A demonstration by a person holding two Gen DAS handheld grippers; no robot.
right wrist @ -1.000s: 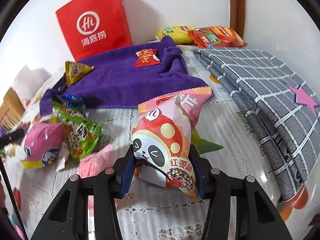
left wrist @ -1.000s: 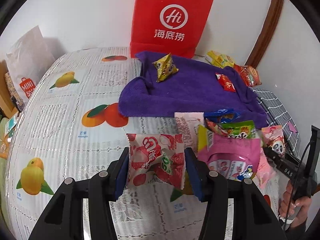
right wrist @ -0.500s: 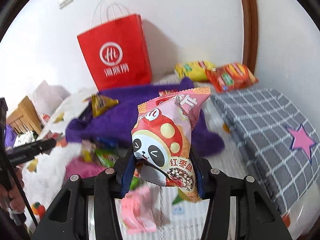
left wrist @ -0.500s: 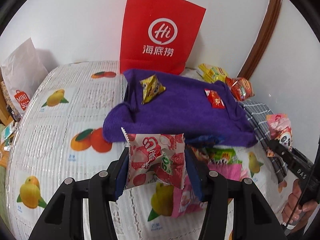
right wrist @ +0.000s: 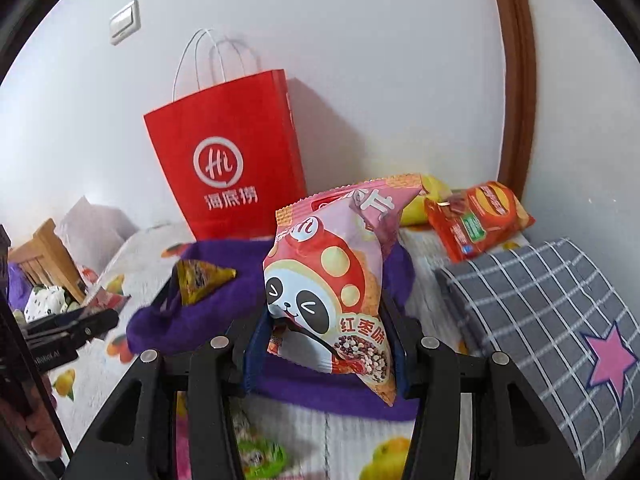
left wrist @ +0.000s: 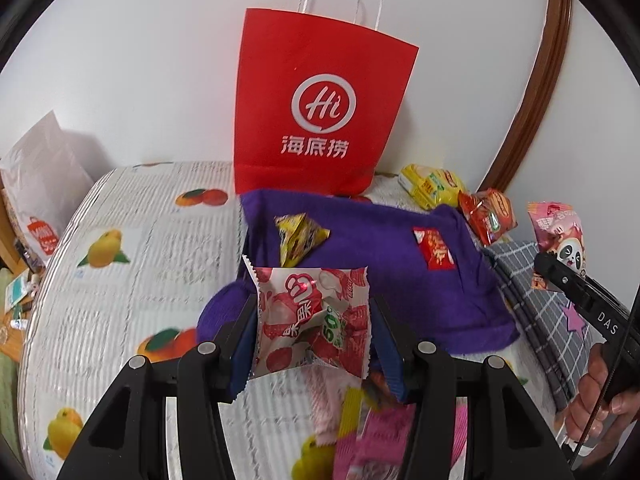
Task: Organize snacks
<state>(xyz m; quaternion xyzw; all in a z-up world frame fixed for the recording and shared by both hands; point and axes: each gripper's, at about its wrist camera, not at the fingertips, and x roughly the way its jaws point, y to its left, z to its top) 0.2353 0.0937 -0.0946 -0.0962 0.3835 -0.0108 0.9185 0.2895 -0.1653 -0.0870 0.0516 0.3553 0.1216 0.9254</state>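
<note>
My left gripper (left wrist: 312, 332) is shut on a red-and-white strawberry snack packet (left wrist: 310, 320), held in the air above the purple towel's near edge. My right gripper (right wrist: 326, 340) is shut on a pink panda snack bag (right wrist: 332, 276), also lifted; that panda bag (left wrist: 560, 236) shows at the right of the left wrist view. A purple towel (left wrist: 380, 264) lies on the table in front of a red paper bag (left wrist: 316, 104) that stands against the wall. On the towel rest a yellow triangular packet (left wrist: 298, 236) and a small red packet (left wrist: 434, 248).
Yellow and orange snack bags (right wrist: 476, 216) lie by the wall at the back right. A grey checked cloth with a pink star (right wrist: 560, 312) covers the right side. Pink and green packets (left wrist: 376, 436) lie on the fruit-print tablecloth (left wrist: 120, 280) below my grippers. A white bag (left wrist: 40, 184) stands far left.
Both grippers have risen with their packets and tilted up toward the red bag. The loose packets on the cloth have slid down toward the frame's lower edge.
</note>
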